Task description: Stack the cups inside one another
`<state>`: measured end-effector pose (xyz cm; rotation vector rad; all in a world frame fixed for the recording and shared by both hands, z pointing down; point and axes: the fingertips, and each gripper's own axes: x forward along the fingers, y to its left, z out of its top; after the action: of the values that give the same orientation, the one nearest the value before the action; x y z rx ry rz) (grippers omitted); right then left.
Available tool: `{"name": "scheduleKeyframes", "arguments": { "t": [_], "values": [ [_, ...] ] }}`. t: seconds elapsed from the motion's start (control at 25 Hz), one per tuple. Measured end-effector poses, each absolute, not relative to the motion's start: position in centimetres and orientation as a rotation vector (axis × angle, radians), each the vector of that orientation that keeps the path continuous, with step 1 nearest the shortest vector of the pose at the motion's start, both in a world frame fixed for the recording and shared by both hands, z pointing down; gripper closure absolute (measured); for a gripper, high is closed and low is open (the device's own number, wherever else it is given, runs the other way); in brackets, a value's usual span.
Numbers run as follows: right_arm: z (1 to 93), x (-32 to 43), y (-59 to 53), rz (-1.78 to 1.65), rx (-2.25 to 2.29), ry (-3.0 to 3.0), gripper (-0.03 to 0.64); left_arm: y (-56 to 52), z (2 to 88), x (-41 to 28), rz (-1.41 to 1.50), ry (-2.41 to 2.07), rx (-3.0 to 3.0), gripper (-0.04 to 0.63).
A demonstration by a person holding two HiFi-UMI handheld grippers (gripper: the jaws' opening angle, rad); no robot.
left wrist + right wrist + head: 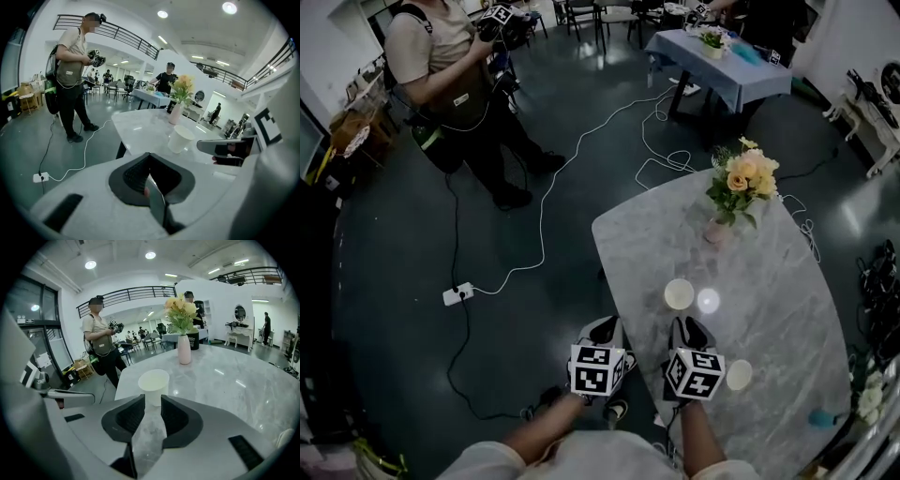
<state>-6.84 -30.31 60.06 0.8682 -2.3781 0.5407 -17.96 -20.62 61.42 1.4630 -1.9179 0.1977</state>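
Observation:
A white paper cup (679, 293) stands upright on the marble table (769, 281). A second white cup (739, 375) sits nearer the front edge, to the right of my right gripper (691, 328). In the right gripper view the first cup (153, 383) is straight ahead, just beyond the jaw tips of my right gripper (150, 398). Its jaws stand slightly apart with only tabletop between them. My left gripper (607, 330) hovers off the table's left edge. Its jaws (150, 158) meet, holding nothing, and the cup (180, 138) is ahead to the right.
A pink vase of flowers (719, 228) stands mid-table behind the cup. A small teal object (823, 417) lies near the table's front right. On the floor to the left are a white cable with a power strip (457, 293) and a standing person (455, 84).

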Motion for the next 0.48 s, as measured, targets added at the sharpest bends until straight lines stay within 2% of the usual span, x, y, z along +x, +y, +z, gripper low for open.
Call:
{"name": "scheduleKeyframes", "arguments": {
  "t": [0.48],
  "values": [
    [62.6,-8.1,-31.4,0.552,0.839,-2.327,0.469,-22.0,64.4,-18.5,0.216,-1.869,1.427,0.597]
  ]
}}
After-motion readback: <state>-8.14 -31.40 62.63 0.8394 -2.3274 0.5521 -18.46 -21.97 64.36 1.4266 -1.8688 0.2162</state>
